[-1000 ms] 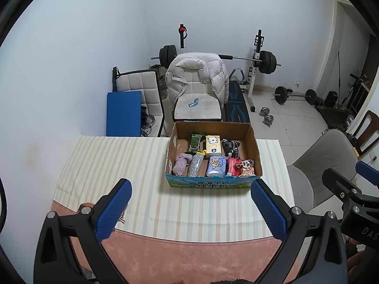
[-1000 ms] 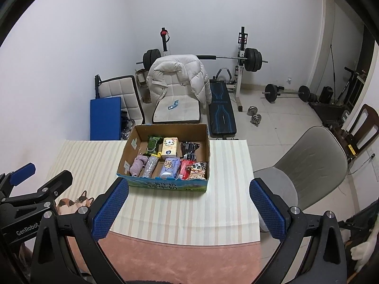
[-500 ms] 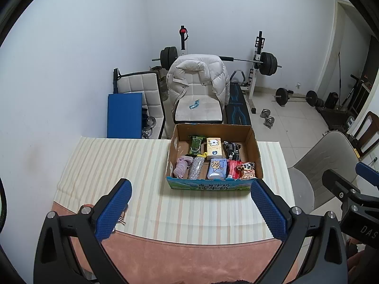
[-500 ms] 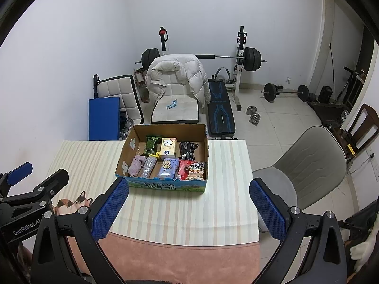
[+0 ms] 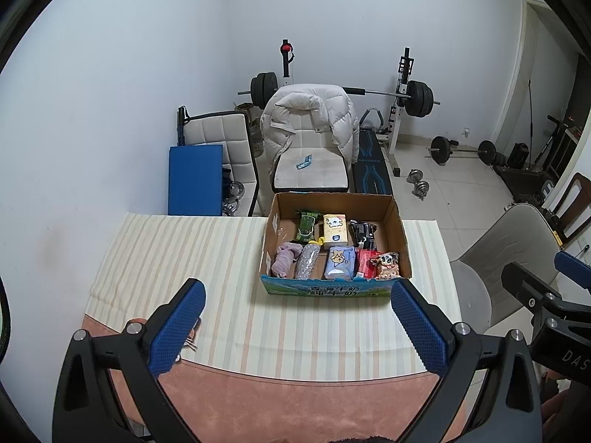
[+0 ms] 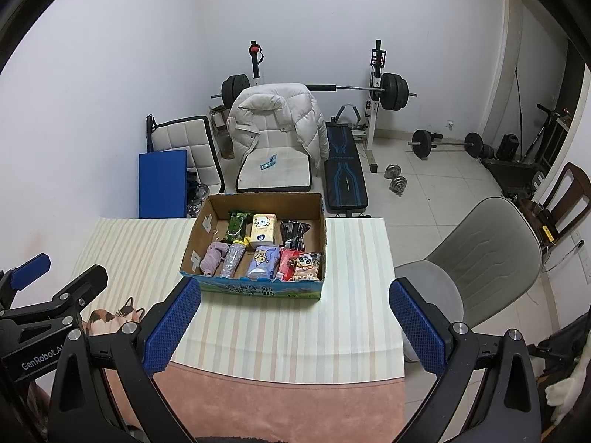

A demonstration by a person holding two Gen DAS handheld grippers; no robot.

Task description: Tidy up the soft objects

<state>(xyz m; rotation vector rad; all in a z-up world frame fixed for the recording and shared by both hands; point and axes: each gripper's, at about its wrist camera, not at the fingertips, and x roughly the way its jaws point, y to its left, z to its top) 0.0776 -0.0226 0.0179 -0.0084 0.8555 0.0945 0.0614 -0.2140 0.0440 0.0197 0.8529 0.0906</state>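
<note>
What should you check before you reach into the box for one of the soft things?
1. Left gripper jaws open and holding nothing: ok.
2. Right gripper jaws open and holding nothing: ok.
3. Cardboard box sits flat on the striped tablecloth, open top facing up: ok.
4. Purple cloth in the near left corner is uncovered and easy to get at: ok.
5. Path from both grippers to the box is free of other things: ok.
6. Whether the packets next to the cloth are soft or stiff: cannot tell.
</note>
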